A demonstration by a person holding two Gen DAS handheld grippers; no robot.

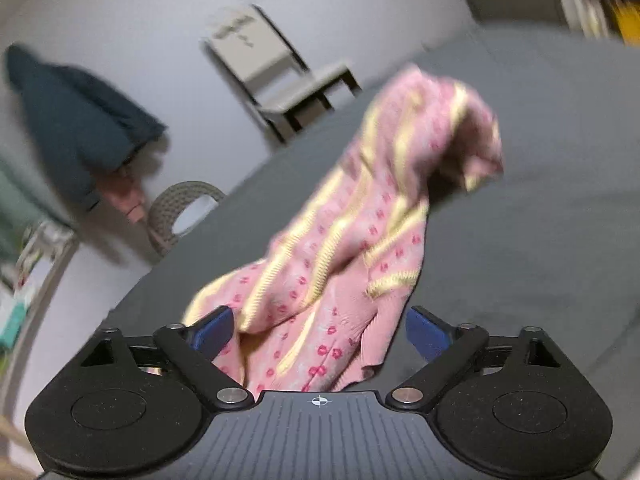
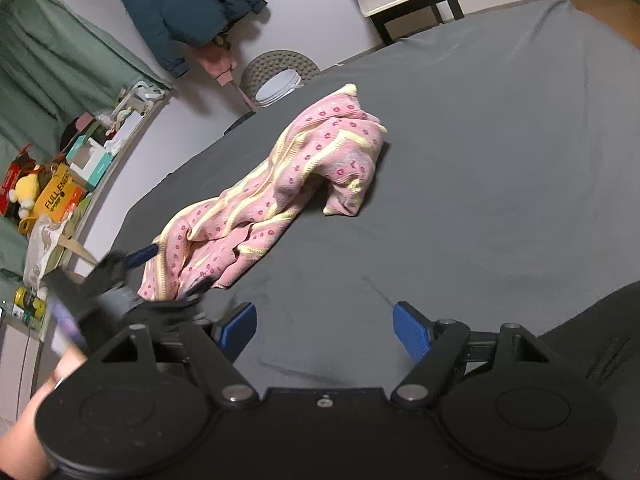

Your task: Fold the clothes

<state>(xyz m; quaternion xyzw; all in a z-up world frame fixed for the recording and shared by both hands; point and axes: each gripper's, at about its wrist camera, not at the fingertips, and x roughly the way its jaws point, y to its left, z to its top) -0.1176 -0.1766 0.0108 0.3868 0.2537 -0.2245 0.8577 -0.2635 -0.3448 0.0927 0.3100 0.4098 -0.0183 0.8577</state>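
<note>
Starting at the left, the left tongs [image 1: 318,330] have their blue pads [image 1: 212,330] spread wide, with the near end of the pink knitted garment with pale yellow stripes and small red flowers [image 1: 340,248] bunched between them. No pinch is visible: in the left wrist view the cloth passes between the fingers and down under the tool, while in the right wrist view the left tongs [image 2: 168,276] sit blurred at the garment's near corner [image 2: 168,268]. The garment [image 2: 276,176] lies crumpled in a long diagonal heap on the dark grey sheet of the bed [image 2: 500,160], its far end humped up on itself.

As I judge it, the step is spreading the piece flat before any fold. To do it well, the left tongs should close on a single hem edge, not a wad of layers.

Further right, the right tongs [image 2: 324,332] hover spread over bare sheet, holding nothing, well apart from the cloth. They ought to travel to the humped far end, take one matching corner, and the two tools then draw apart, keeping the cloth low so it settles without new creases.
</note>
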